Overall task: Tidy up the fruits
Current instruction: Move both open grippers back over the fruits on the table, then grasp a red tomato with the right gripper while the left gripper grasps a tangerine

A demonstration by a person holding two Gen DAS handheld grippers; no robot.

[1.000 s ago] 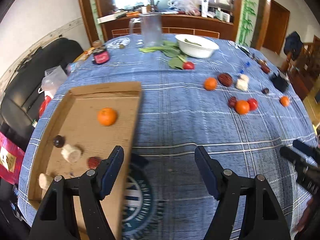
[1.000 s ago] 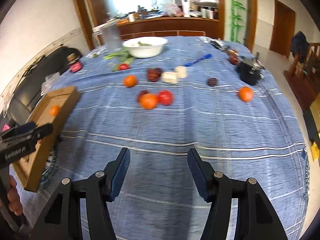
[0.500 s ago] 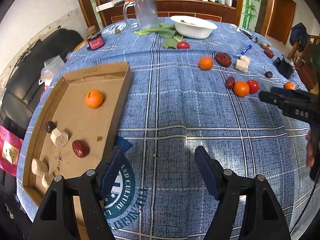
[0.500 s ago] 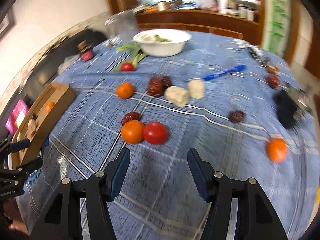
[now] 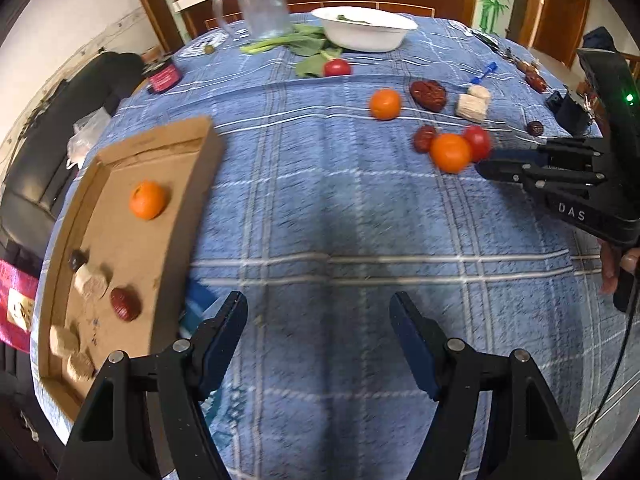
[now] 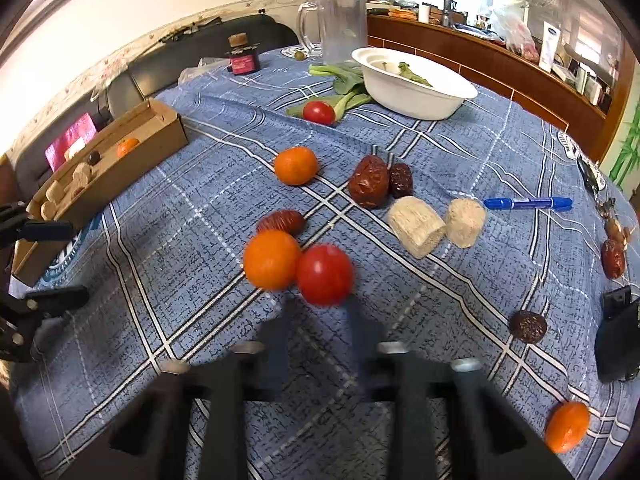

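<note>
Resting on woven plaid cloth [image 6: 400, 152], a round glossy tomato [image 6: 325, 274] fronts the right tongs [image 6: 320, 332], pressed together; left tongs [image 5: 319, 330] spread.

The left wrist view looks steeply down over the near part of the blue checked tablecloth [image 5: 320, 200], close above it, with the cardboard tray [image 5: 192, 184] at its left edge and a white bowl [image 5: 362, 32] far off. The right wrist view sits further right and nearer the loose fruit, facing left across the table toward the tray [image 6: 120, 168]. Both views share the touching orange [image 5: 450, 152] [image 6: 272, 259] and tomato [image 5: 478, 142] [image 6: 325, 274], the bowl [image 6: 412, 80], the clear jug [image 5: 262, 0] [image 6: 344, 24] and the tray.
</note>
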